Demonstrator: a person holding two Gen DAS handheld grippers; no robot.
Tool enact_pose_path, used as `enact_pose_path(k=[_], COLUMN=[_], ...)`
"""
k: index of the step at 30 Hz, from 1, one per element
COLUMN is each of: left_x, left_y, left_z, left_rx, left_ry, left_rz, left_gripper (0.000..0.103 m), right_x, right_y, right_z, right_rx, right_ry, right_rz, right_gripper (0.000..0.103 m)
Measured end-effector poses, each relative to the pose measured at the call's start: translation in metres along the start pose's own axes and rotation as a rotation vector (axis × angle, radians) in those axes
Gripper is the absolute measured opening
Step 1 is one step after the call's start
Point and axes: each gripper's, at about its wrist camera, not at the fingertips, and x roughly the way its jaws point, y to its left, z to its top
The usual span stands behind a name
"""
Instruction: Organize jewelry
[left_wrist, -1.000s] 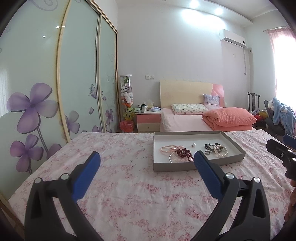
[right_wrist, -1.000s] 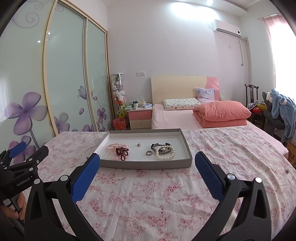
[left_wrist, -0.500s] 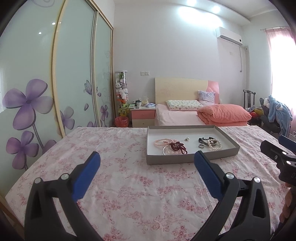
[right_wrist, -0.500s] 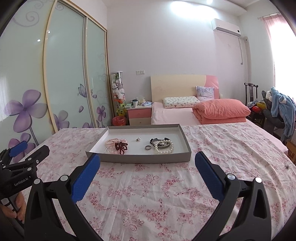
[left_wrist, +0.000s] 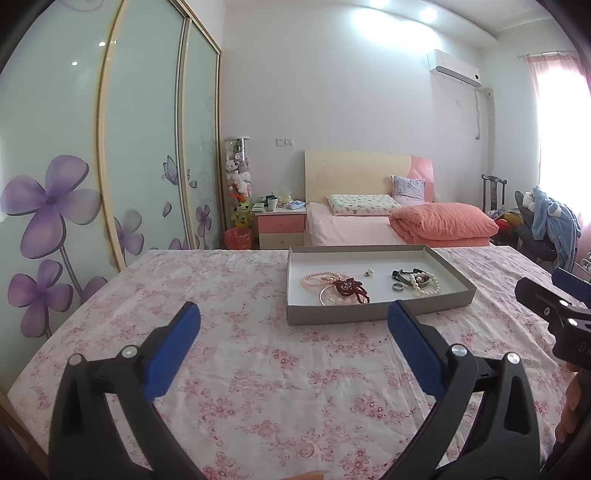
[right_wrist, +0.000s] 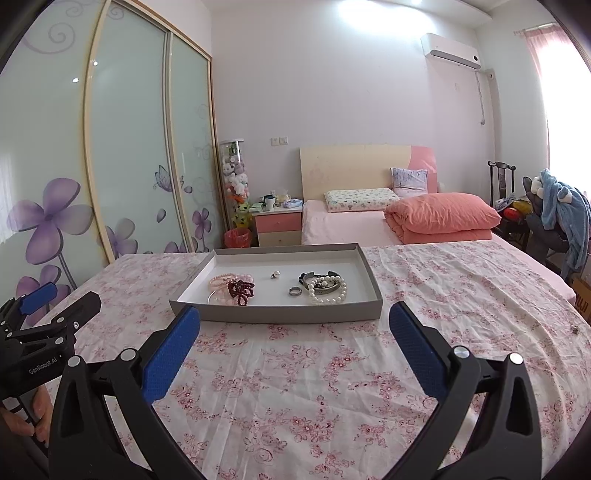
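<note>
— So, where does the jewelry stand from your seat?

— All of it that I can see lies inside the grey tray on the flowered bedspread. On one side, pink bead strands with a dark red bead bracelet heaped on them, touching; in the middle a small pearl earring lies alone; a silver ring sits just beside a white pearl bracelet that is tangled with a dark bangle.

— And your claws?

— My left gripper and right gripper are both spread wide, holding nothing, short of the tray's near wall (the right one faces it more squarely).

— Done, then, or not?

— I can't settle that. Pieces gathered in a tray would suit a finished gathering-up — but the two tangled heaps would equally suit a lot waiting to be separated and laid out. No piece lies loose on the bedspread as far as I can see.
</note>
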Motion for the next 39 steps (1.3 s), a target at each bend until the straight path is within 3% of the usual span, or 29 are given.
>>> enact_pose_path(k=[39], left_x=[0.0028], left_y=[-0.0019], left_z=[0.0035], left_rx=[-0.003], left_ry=[0.004], left_rz=[0.001], left_gripper=[0.099], right_x=[0.0028], right_y=[0.0002], right_z=[-0.0022], right_rx=[0.01], right_ry=[0.011], right_rz=[0.004], right_gripper=[0.101])
